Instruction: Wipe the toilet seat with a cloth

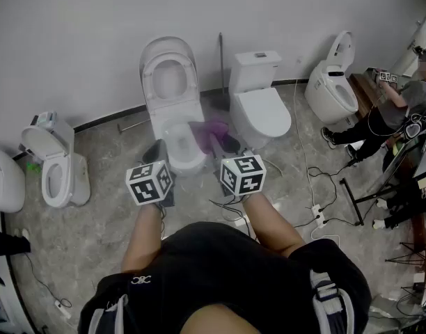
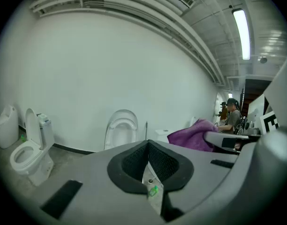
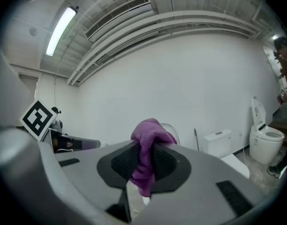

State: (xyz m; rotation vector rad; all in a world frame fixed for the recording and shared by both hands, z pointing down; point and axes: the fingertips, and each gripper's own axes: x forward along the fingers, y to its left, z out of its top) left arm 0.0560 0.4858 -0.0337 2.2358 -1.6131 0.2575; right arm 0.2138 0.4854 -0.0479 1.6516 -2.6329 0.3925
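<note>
The step in hand looked like the approach: the cloth was gripped but no wiping had begun. In the right gripper view the right gripper [image 3: 144,157] had its jaws clamped on the purple cloth [image 3: 146,137], which bunched above the pads and hung in a fold below them. In the head view the cloth [image 1: 214,126] showed at centre frame, just right of the toilet [image 1: 178,134], and seemed to be apart from it, though that view was too small to rule out a touch. The left gripper [image 2: 147,148] had its jaws closed together on nothing and was held at lower centre, left of the right one.

The toilet's seat [image 1: 168,79] appeared to stand raised against the lid at upper centre, with the bowl open below it; the left gripper view showed the same upright ring [image 2: 121,125] against the wall.

By my reading, the next move called for carrying the cloth up and left onto the seat ring, pressing its loose fold flat there, then sweeping round the ring without loosening the clamp.
</note>
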